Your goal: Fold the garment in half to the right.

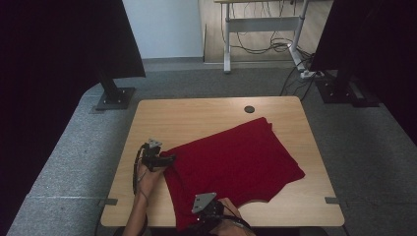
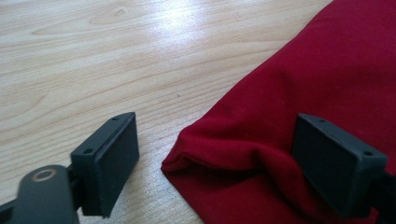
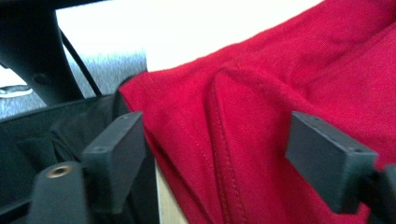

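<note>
Red cloth (image 2: 299,88) — left gripper (image 2: 217,163) jaws apart astride its corner, right gripper (image 3: 215,158) jaws apart over its hem.

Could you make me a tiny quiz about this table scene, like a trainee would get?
1. What colour is the cloth on the table?
2. True or false: the left gripper has its jaws spread around a folded corner of the cloth.
3. Where is the right gripper: A) the table's far edge, B) the cloth's near edge, C) off the table?

Key: 1. Red. 2. True. 3. B.
</note>
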Demonstrator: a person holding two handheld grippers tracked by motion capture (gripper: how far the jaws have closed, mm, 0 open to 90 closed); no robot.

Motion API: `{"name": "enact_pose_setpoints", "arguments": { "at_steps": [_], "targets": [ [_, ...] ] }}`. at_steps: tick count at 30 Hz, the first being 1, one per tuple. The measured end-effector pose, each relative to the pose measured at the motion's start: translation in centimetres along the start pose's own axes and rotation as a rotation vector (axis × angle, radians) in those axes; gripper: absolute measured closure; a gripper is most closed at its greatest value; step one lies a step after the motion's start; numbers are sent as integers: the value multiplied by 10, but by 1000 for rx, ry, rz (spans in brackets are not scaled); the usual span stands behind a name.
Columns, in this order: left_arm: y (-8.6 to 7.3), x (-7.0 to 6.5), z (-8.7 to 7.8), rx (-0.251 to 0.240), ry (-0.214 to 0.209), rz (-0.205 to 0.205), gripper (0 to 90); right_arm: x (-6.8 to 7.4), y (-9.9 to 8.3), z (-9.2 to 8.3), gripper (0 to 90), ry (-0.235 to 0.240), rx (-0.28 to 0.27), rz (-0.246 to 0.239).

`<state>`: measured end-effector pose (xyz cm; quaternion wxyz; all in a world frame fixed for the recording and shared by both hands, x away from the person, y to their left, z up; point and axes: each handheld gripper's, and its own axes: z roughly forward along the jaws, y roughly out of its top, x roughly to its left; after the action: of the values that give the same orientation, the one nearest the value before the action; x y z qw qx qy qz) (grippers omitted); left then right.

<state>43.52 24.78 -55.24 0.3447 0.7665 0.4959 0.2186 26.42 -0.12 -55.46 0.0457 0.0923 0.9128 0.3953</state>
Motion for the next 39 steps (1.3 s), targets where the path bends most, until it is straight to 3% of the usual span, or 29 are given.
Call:
{"name": "enact_pose_setpoints", "arguments": {
  "at_steps": [1, 2, 4, 6, 7, 8, 9, 10, 12, 14, 17, 21, 24, 25, 26, 27, 28, 29, 33, 35, 37, 38, 39],
  "targets": [
    [0, 0, 0, -3, -3, 2, 195, -3, 1, -2, 356, -22, 4, 11],
    [0, -1, -1, -6, -7, 6, 214, -5, 0, -3, 400, -24, 0, 13],
    [-1, -3, -2, -14, -18, 14, 244, -6, -1, -4, 444, -29, -8, 16],
    [-2, -5, -3, -27, -43, 25, 377, -9, -3, -6, 562, -47, -23, 36],
    [-2, -5, -3, -27, -43, 25, 443, -9, -3, -6, 562, -47, -23, 36],
    [-2, -5, -3, -27, -43, 25, 443, -9, -3, -6, 562, -55, -25, 44],
    [-3, -10, -5, -39, -98, 40, 443, -9, -3, -6, 595, -55, -25, 44],
    [-3, -11, -5, -40, -111, 41, 692, -9, -2, -8, 709, -78, -12, 65],
    [-3, -12, -5, -40, -120, 43, 771, -10, -2, -8, 755, -85, -6, 70],
    [-3, -13, -5, -37, -128, 42, 787, -11, -2, -8, 783, -91, -7, 75],
    [-3, -12, -5, -37, -136, 37, 796, -17, -4, -9, 798, -55, -27, 137],
    [-1, -11, -9, -37, -125, 41, 812, -18, -4, -11, 805, -48, -24, 148],
    [4, -12, -16, -53, -124, 39, 814, -16, 0, -19, 805, -60, -46, 136],
    [18, -15, -33, -113, -128, 52, 814, -16, 0, -19, 806, -60, -46, 136],
    [18, -15, -33, -113, -128, 52, 815, -16, 0, -19, 806, -60, -46, 136],
    [18, -15, -33, -113, -128, 52, 815, -17, 7, -40, 806, -74, -101, 132],
    [38, -22, -51, -171, -130, 72, 815, -17, 7, -40, 808, -74, -101, 132],
    [45, -24, -55, -182, -131, 81, 816, -21, 10, -66, 808, -87, -161, 144],
    [62, -33, -59, -211, -139, 105, 816, -26, 9, -82, 809, -108, -191, 152],
    [77, -48, -54, -264, -115, 153, 815, -38, -4, -107, 809, -148, -233, 206],
    [79, -54, -48, -276, -100, 174, 813, -43, -10, -113, 809, -162, -240, 227],
    [80, -66, -32, -278, -72, 214, 813, -48, -17, -118, 810, -181, -242, 251],
    [80, -66, -32, -278, -72, 214, 810, -48, -17, -118, 810, -181, -242, 251]
  ]
}}
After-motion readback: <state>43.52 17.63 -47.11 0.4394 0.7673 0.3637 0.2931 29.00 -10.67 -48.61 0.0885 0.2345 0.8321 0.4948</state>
